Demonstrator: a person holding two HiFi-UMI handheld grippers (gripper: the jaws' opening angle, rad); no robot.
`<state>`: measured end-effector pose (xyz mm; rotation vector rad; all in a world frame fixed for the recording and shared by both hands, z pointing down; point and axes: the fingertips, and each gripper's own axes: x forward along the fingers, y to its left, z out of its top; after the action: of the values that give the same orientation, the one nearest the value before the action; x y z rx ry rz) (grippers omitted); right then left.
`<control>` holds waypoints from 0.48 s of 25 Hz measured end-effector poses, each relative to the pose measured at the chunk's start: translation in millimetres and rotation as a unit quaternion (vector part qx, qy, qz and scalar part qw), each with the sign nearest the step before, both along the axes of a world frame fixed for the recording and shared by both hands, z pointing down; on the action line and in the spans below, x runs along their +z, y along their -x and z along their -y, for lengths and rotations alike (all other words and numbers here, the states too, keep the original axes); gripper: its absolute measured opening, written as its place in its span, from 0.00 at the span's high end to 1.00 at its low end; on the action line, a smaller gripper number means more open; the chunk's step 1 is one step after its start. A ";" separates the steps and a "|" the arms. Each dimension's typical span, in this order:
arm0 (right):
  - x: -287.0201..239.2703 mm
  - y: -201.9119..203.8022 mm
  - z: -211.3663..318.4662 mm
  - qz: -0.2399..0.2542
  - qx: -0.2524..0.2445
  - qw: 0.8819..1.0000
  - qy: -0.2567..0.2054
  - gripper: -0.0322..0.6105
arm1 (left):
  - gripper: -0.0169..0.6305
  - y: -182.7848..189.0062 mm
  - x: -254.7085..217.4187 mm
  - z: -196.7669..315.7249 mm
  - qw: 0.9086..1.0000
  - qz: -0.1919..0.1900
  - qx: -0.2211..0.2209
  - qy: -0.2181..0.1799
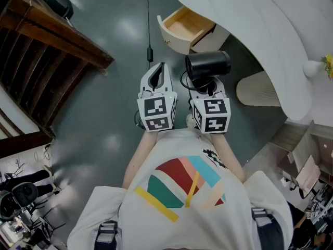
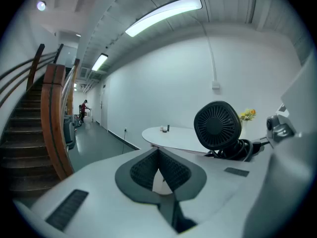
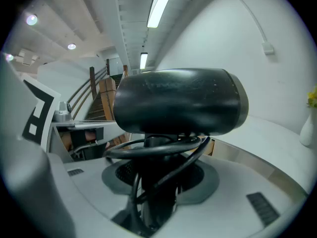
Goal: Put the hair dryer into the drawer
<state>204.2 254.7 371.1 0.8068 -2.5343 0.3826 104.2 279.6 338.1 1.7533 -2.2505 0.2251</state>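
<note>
A black hair dryer stands upright in my right gripper, which is shut on its handle and the cord wound round it. In the right gripper view the dryer's barrel lies crosswise above the jaws, and the handle with the coiled cord runs down between them. Its rear grille shows in the left gripper view. My left gripper is beside it on the left, shut with nothing held, its pads meeting. The open wooden drawer is just ahead, its inside bare.
The drawer belongs to a white curved table on the right, with a beige round base under it. A wooden staircase fills the left. A black cable lies on the grey floor ahead. Yellow flowers stand on the table.
</note>
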 end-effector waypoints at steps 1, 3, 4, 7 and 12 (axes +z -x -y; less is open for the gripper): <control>0.4 0.4 -0.3 -0.001 0.000 1.000 0.000 0.64 | 0.95 0.4 0.2 -0.2 1.000 -0.001 0.001 0.000; 0.9 1.1 -1.0 -0.002 0.000 1.000 0.000 0.64 | 0.95 1.0 0.6 -0.7 1.000 -0.001 0.003 0.000; 1.0 1.5 -1.3 -0.002 0.001 1.000 0.000 0.64 | 0.95 1.4 0.8 -0.9 1.000 -0.001 0.004 0.000; 1.3 4.3 -1.6 0.000 0.003 1.000 -0.001 0.64 | 0.95 4.3 2.1 -0.4 1.000 -0.002 0.007 0.001; 2.4 14.9 -5.1 0.001 0.002 1.000 0.000 0.64 | 0.95 16.0 3.6 -2.7 1.000 -0.008 0.008 0.001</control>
<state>189.3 259.8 373.5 0.8114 -2.5347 0.3840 88.2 282.3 341.6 1.7662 -2.2253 0.2146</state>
